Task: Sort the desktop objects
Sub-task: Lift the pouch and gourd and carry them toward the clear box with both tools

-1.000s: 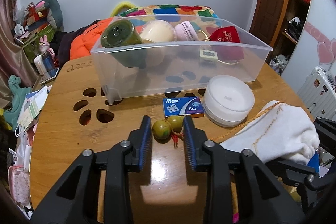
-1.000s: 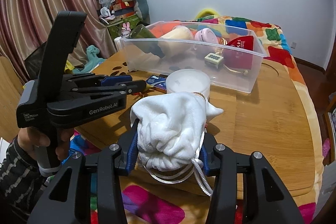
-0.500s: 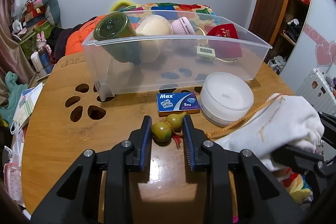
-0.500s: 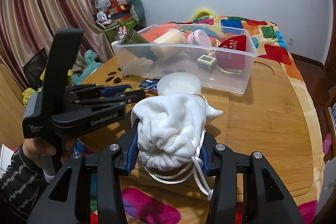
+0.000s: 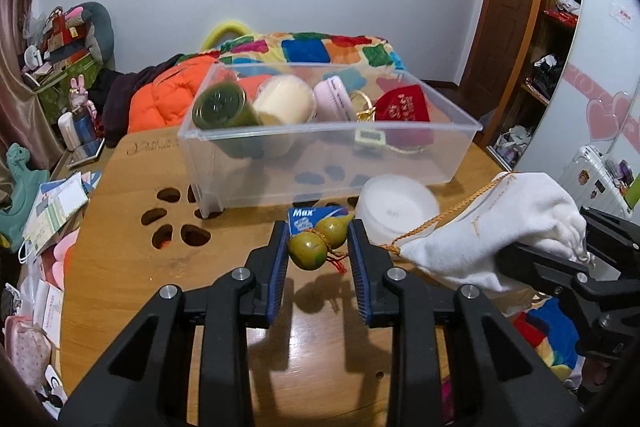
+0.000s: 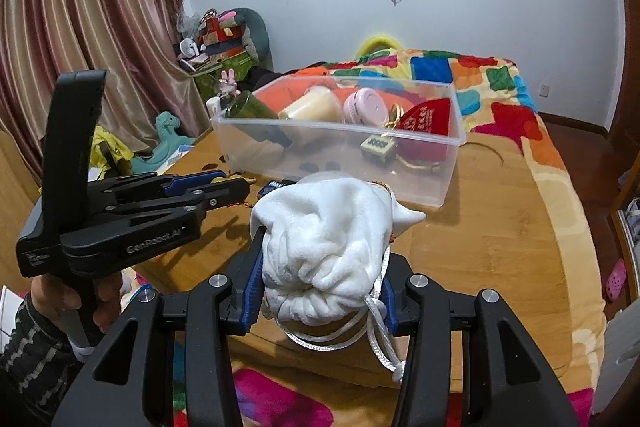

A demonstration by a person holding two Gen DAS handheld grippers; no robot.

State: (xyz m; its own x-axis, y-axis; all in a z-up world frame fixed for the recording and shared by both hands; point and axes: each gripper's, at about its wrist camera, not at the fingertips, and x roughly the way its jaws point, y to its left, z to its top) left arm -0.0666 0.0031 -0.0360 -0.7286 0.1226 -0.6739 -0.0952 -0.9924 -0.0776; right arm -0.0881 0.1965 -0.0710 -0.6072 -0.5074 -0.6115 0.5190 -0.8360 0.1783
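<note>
Green gourd (image 5: 318, 243), neck toward bin (image 5: 448, 163)

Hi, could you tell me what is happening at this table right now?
A person is sorting desk clutter with two handheld grippers. The left gripper is shut on a small green gourd charm, and the right gripper is shut on a white drawstring pouch. The clear bin ahead already holds several items.
</note>
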